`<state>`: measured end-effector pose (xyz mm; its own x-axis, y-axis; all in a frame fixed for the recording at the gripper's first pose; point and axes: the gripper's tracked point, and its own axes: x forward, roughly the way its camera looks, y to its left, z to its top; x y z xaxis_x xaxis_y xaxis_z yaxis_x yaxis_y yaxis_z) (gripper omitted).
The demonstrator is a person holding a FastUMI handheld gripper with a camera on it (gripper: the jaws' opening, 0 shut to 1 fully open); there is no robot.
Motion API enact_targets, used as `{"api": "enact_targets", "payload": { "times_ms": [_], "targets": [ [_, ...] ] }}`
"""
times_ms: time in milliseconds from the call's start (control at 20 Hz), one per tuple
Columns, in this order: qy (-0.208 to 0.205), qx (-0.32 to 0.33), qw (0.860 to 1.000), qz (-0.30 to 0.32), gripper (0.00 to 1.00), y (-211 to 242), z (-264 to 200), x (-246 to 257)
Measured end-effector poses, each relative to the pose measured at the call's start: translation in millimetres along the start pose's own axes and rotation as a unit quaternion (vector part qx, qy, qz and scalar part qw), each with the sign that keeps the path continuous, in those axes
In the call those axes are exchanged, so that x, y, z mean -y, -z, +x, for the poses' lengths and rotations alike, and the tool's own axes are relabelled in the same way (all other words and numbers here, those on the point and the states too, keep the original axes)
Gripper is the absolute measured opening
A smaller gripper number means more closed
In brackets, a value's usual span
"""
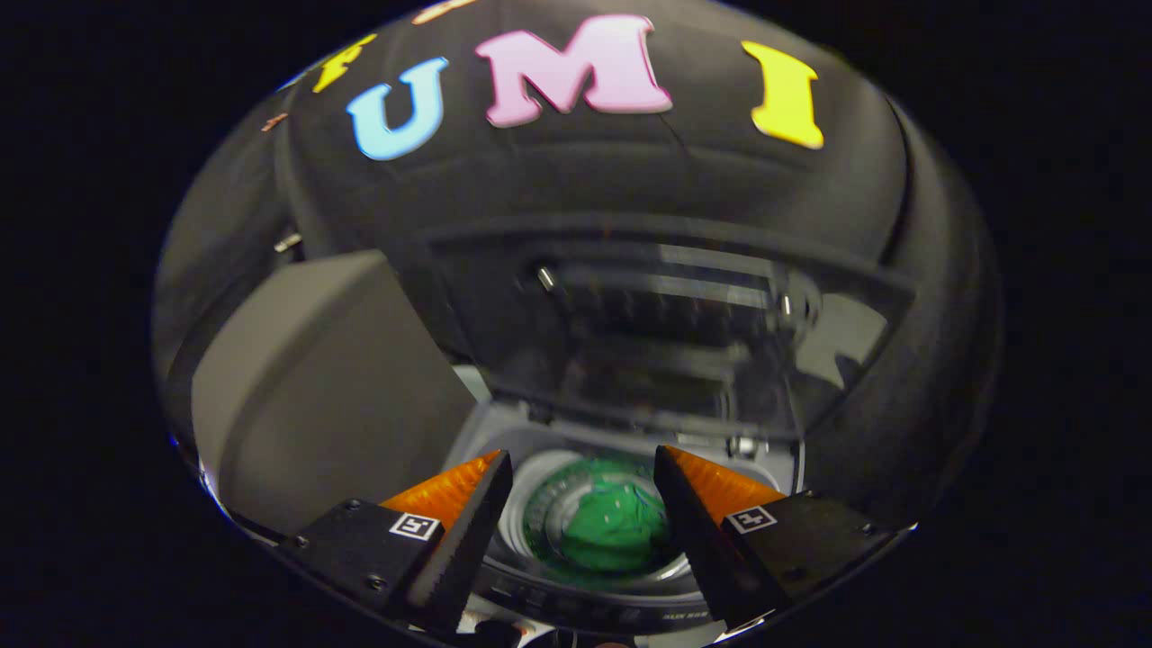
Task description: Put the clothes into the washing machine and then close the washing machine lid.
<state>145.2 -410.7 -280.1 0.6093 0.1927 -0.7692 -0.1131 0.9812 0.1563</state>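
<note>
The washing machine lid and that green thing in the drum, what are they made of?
The lid looks like clear glass or plastic: it reflects light and shows the wall behind. The green clothing looks like soft crumpled fabric. The gripper hangs open above it.

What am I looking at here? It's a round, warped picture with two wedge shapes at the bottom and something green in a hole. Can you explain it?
This is no full robot: a person holds a two-finger gripper in one hand, and a small fisheye camera rides on it, looking forward along the fingers. That lens is why the picture looks round and bent. The two wedges at the bottom are the fingers; the jaws stand open with nothing between them.

Just beyond them you look down into a top-loading washing machine. The green thing is a piece of clothing lying in the drum. The clear panel standing up behind it is the lid, open. The grey box beside the machine I cannot identify. Behind everything hangs the booth's black cloth wall.

So nothing is held, and the lid has yet to be closed.
</note>
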Motion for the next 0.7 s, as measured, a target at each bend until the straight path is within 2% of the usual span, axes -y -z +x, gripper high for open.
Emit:
{"api": "enact_targets", "payload": {
  "times_ms": [100, 200, 300, 350, 400, 500, 550, 600, 650, 700],
  "targets": [
    [0.009, 0.099, 0.994, -0.043, 0.99, -65.4, -13.6, -9.0],
    [0.023, 0.203, 0.976, -0.074, 0.99, -127.2, -19.9, -5.3],
    [0.048, 0.24, 0.965, -0.097, 0.98, -168.3, -22.9, 4.5],
    [0.067, 0.234, 0.965, -0.102, 0.98, -178.2, -16.8, 19.7],
    [0.082, 0.207, 0.97, -0.099, 0.98, -171.6, -1.9, 30.3],
    [0.098, 0.112, 0.987, -0.06, 0.98, -128.0, 36.3, 55.1],
    [0.076, 0.124, 0.989, 0.0, 0.98, -130.7, 42.8, 57.4],
    [0.076, 0.108, 0.99, 0.051, 0.99, -123.5, 48.2, 54.2],
    [0.075, 0.124, 0.988, 0.059, 0.99, -132.6, 46.2, 51.4],
    [0.078, 0.108, 0.99, 0.045, 1.0, -120.8, 49.4, 52.9]
  ]
}}
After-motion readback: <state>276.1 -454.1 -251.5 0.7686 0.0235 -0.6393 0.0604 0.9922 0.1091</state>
